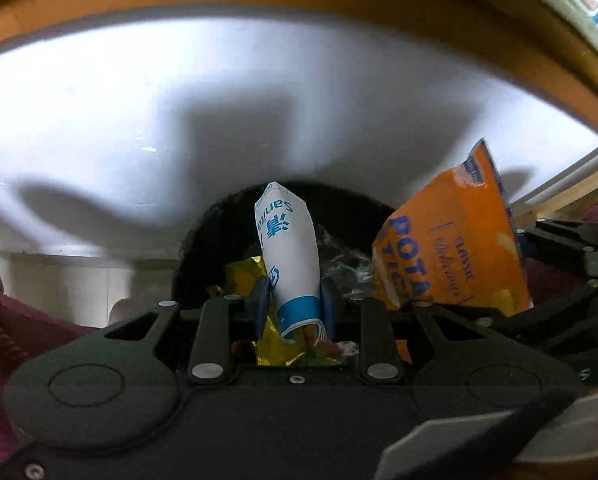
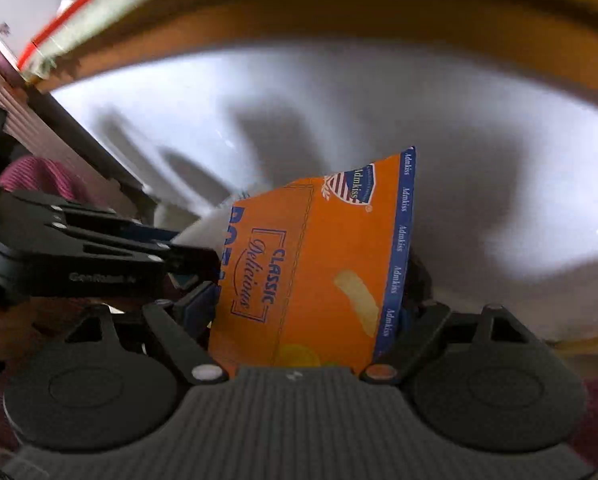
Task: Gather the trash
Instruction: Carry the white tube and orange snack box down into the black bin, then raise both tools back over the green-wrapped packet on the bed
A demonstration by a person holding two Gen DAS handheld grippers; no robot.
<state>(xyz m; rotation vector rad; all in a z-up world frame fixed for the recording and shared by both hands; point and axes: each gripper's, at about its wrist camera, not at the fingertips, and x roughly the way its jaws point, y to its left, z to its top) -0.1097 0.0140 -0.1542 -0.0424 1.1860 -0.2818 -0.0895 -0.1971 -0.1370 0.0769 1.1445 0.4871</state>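
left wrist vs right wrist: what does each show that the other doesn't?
Only left wrist: the left gripper shut on a white-and-blue wrapper, gold foil and clear plastic over a black bin opening.
Only right wrist: the chip bag's front with its flag logo, and the right gripper clamped across it.
Both: the orange chip bag, the white table with its wooden rim, and each other's gripper alongside.
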